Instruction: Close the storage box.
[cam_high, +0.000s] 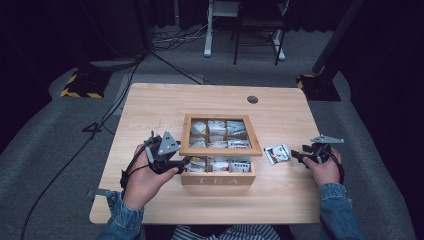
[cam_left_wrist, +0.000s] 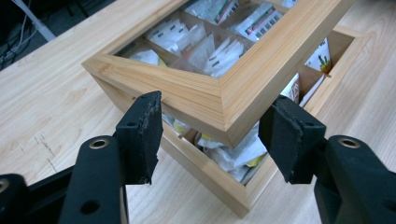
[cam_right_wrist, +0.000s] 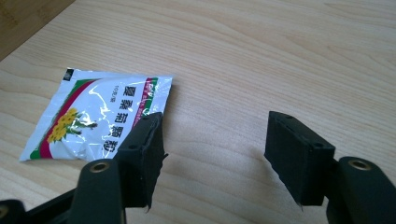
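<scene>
A wooden tea box (cam_high: 218, 179) marked TEA stands mid-table, with several tea packets (cam_left_wrist: 205, 46) in its compartments. Its glass-paned lid (cam_high: 220, 149) is tilted up off the base (cam_left_wrist: 210, 179). My left gripper (cam_high: 183, 162) is at the box's front left corner; in the left gripper view its jaws (cam_left_wrist: 215, 116) press on both sides of the lid's corner (cam_left_wrist: 210, 100). A loose tea packet (cam_high: 277, 153) with a yellow flower print lies flat on the table right of the box. My right gripper (cam_high: 296, 155) hovers open just right of that packet (cam_right_wrist: 93, 116), with bare wood between its jaws (cam_right_wrist: 215, 140).
The light wooden table (cam_high: 150, 105) has a round cable hole (cam_high: 252, 99) at the back right. Behind the table, cables and chair and desk legs stand on the grey floor. Both of the person's denim sleeves come in from the bottom edge.
</scene>
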